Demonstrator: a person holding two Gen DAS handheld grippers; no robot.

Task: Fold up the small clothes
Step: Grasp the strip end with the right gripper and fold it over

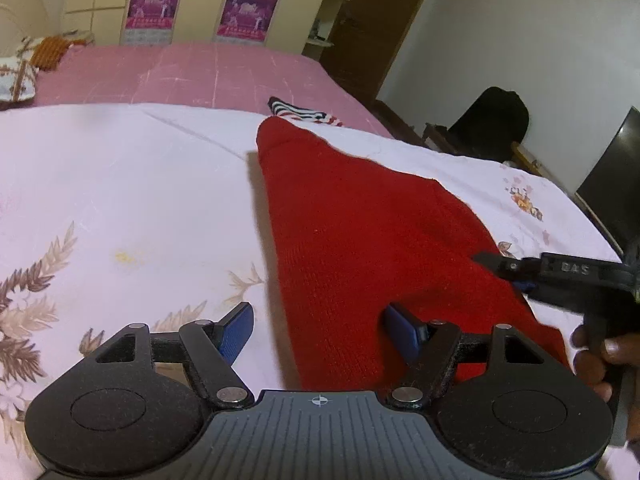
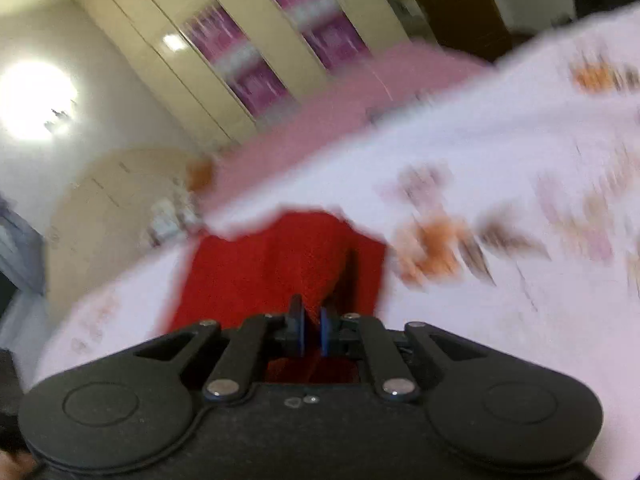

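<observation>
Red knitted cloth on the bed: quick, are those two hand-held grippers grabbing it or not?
Left hand-held gripper: open, jaws wide over the near edge of the red knitted cloth, not gripping.
Right hand-held gripper: nearly closed; a grip cannot be told.

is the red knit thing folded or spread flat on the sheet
Folded, at least partly: the red knit garment lies doubled in a long wedge on the white floral sheet, one layer's edge crossing it.

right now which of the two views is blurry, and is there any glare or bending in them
Right wrist view: heavy motion smear over the floral sheet and wardrobe, a blown-out glare patch at upper left, only the right claw and the red garment just ahead fairly sharp. Left wrist view: sharp, evenly lit; the red garment casts a soft shadow to its left; fisheye bends the bed edge and walls.
</observation>
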